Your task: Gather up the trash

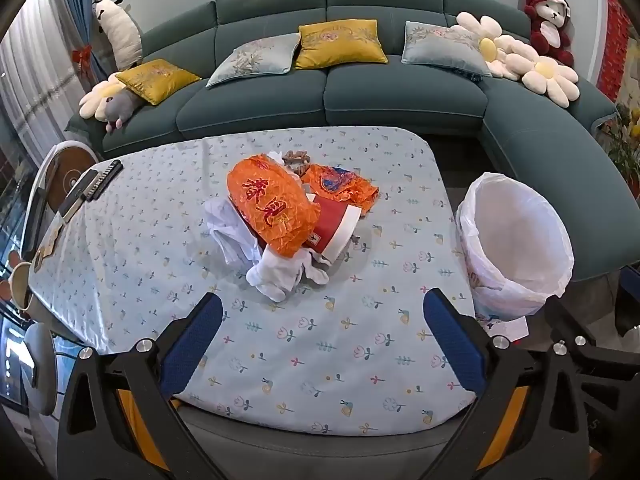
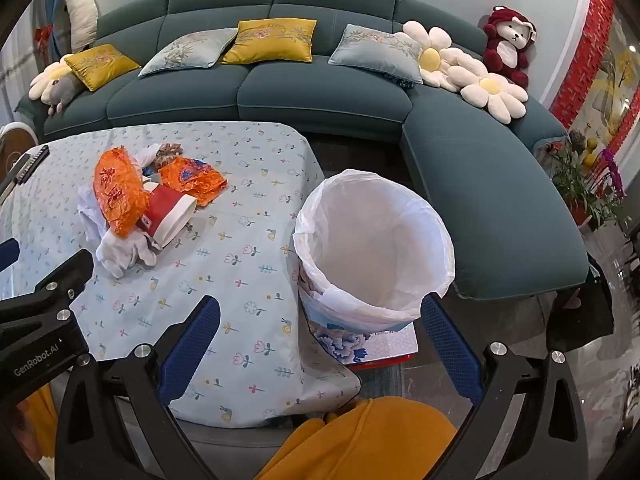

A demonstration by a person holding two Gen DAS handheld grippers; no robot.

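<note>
- Sofa (image 1: 360, 92): a teal sectional that curves along the far side of the room and down the right. It carries yellow and grey cushions, flower-shaped pillows (image 1: 516, 60) and a red plush monkey (image 1: 550, 24).
- Table (image 1: 280, 344): covered with a pale blue cloth printed with small flowers. It stands in front of the sofa, its near edge below both grippers.
- Trash bin (image 2: 376, 248): a round bin lined with a white plastic bag, open at the top. It stands on the floor just beside the table's right edge, on a flat blue-and-white patterned box; its interior appears white and bare.
- Trash pile (image 1: 288, 216): gathered near the middle of the table, well apart from the bin.
- Orange wrapper (image 1: 272, 210): crinkled, with red characters, lying on top of the pile. A second orange wrapper (image 1: 340, 186) lies just behind it.
- Paper cup (image 1: 336, 228): red with a white rim, tipped on its side, partly under the larger wrapper.
- White crumpled tissues (image 1: 280, 276): at the pile's near and left sides, touching the cup and wrapper.
- Left gripper (image 1: 322, 344): fingers spread wide above the near part of the table, holding nothing, short of the pile.
- Right gripper (image 2: 320, 344): fingers likewise spread wide and bare, framing the table's right corner and the bin.
- Dark remote-like objects (image 1: 96, 184): at the table's far left edge.
</note>
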